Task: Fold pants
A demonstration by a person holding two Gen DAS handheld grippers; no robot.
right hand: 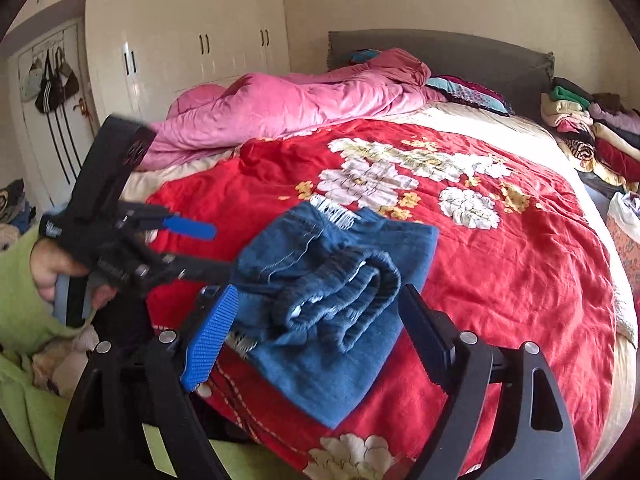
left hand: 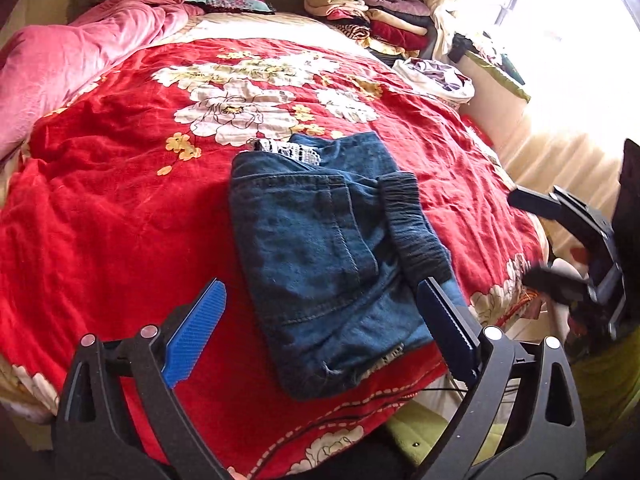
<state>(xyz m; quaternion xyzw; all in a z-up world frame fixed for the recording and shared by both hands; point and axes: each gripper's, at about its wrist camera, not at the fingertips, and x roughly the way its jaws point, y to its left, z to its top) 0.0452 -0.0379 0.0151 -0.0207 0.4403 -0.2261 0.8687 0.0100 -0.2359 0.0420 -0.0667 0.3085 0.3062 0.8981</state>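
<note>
Blue denim pants [left hand: 320, 256] lie folded into a compact rectangle on the red flowered blanket [left hand: 120, 216], with the dark elastic cuffs on top at the right. My left gripper [left hand: 324, 292] is open just above the near end of the pants, one finger on each side. It holds nothing. In the right wrist view the pants [right hand: 332, 300] lie in front of my right gripper [right hand: 320, 308], which is open and empty above their near edge. The left gripper [right hand: 208, 248] shows there at the left, open, held by a hand.
A pink quilt [right hand: 288, 108] lies bunched at the head of the bed. Stacks of folded clothes [left hand: 380, 20] sit at the far right corner, with a white bag of clothes [left hand: 436, 76] beside them. The near bed edge [left hand: 320, 440] runs under both grippers. Wardrobes [right hand: 192, 40] stand at the far left.
</note>
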